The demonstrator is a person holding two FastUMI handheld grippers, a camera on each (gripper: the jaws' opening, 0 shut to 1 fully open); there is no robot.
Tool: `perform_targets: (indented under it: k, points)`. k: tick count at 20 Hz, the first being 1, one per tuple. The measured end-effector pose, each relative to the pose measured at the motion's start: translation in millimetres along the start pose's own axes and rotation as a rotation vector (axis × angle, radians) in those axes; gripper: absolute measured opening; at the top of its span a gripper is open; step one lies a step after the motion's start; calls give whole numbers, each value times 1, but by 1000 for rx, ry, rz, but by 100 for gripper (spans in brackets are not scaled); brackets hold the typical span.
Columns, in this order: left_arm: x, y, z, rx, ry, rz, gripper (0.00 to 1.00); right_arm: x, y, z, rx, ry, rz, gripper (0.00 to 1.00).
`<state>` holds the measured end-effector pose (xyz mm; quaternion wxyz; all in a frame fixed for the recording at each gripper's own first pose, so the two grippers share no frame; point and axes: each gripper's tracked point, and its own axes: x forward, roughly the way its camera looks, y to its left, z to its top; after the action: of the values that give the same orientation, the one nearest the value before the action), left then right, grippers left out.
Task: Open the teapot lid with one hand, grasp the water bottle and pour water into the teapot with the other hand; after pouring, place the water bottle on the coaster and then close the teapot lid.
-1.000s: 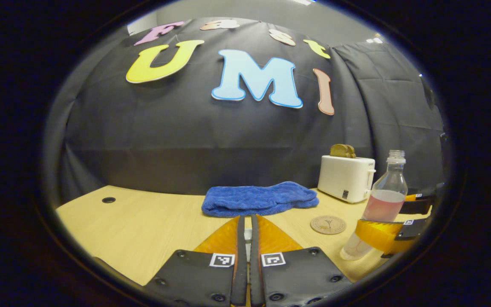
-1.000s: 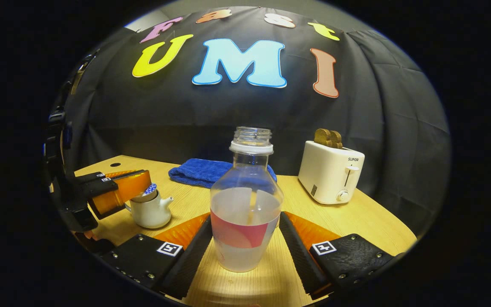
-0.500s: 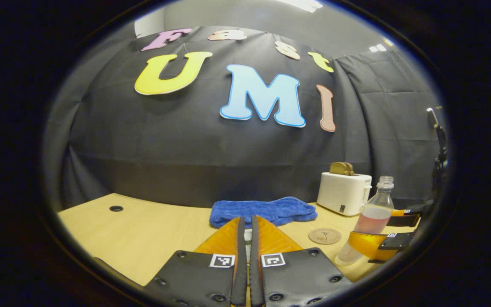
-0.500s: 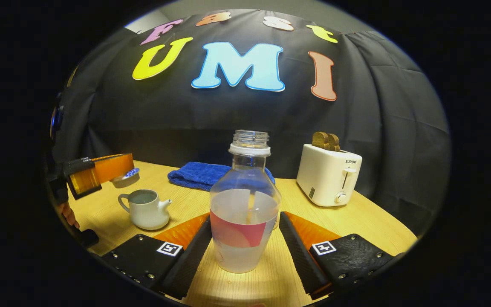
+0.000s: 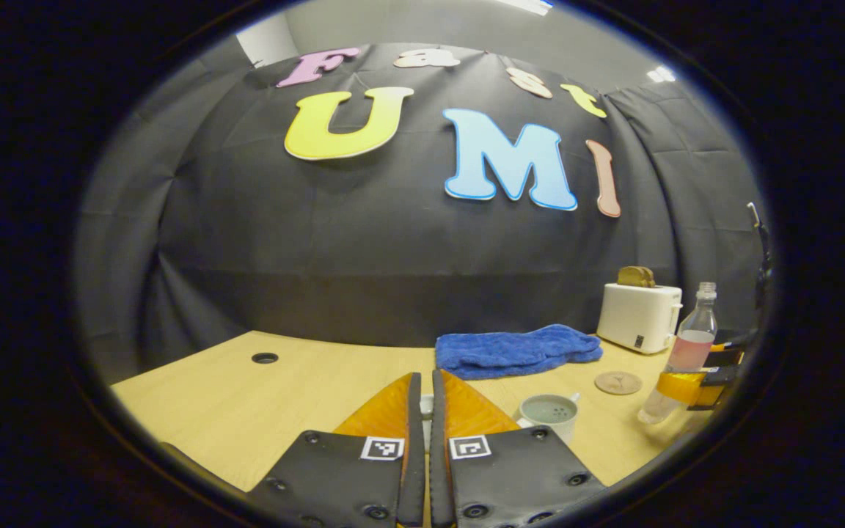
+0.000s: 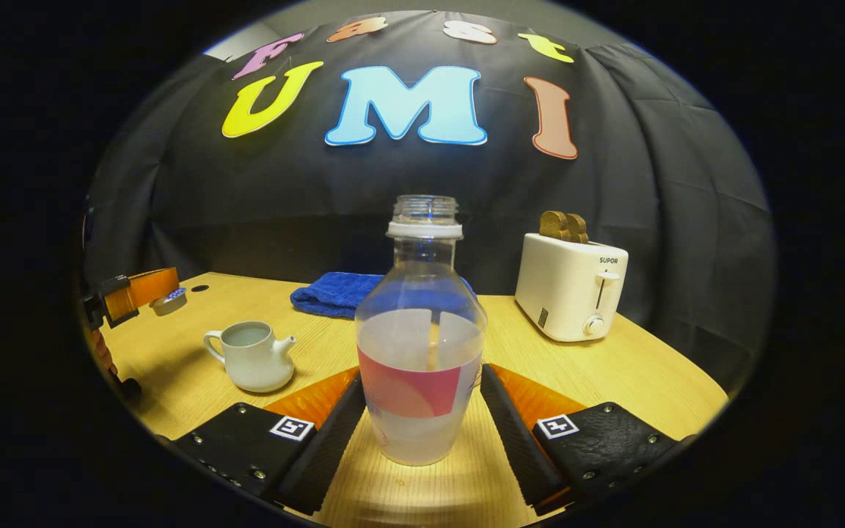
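A white teapot (image 6: pixel 252 359) stands open on the wooden table (image 6: pixel 613 374), left of the bottle. My left gripper (image 5: pixel 426 378) is shut on the teapot lid (image 5: pixel 427 405), a pale sliver between its fingers. In the right gripper view that gripper (image 6: pixel 140 293) holds the lid (image 6: pixel 169 301) above the table, left of and behind the teapot. My right gripper (image 6: pixel 421 374) is shut on the uncapped water bottle (image 6: pixel 422 330), which is upright and half full, base by the table. In the left gripper view the open teapot (image 5: pixel 549 411), the round coaster (image 5: pixel 618 382) and the bottle (image 5: pixel 689 352) sit to the right.
A folded blue towel (image 6: pixel 334 293) lies at the back of the table. Right of it stands a white toaster (image 6: pixel 573 297) with bread in it. A hand (image 6: pixel 103 352) shows at the left edge. A cable hole (image 5: pixel 265 358) marks the far left.
My left gripper has lifted the lid off the teapot and carried it left, leaving the pot open. My right gripper has stayed around the bottle.
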<state>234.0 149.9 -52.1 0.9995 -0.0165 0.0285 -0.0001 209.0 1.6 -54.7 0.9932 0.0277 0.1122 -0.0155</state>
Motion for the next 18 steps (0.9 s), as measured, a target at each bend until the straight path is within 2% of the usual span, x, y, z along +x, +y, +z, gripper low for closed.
perform_targets:
  k: [3,4,6,8,10,12,14,15,17,18]
  points:
    - [1,11,-6,-35,4,17,9,1,1,2,9,-10,4,94]
    - [2,12,-10,-37,10,18,12,0,2,2,9,-10,2,90]
    - [5,13,-15,-43,17,21,9,-1,1,2,7,-13,5,77]
    - [7,12,-18,-52,21,18,12,-1,0,1,6,-13,4,79]
    - [5,14,-18,-56,19,19,8,-1,-1,0,11,-8,0,78]
    - [5,13,-20,-72,22,14,12,-4,-10,0,39,-12,-46,77]
    - [6,12,-23,-77,27,13,12,-4,-8,0,56,-10,-39,77]
    - [6,12,-23,-81,28,11,8,-4,-7,-1,57,-10,-35,76]
    - [7,11,-24,-89,28,12,12,-5,-6,0,52,-13,-32,76]
    - [7,11,-24,-92,26,14,8,-5,-5,0,47,-16,-24,76]
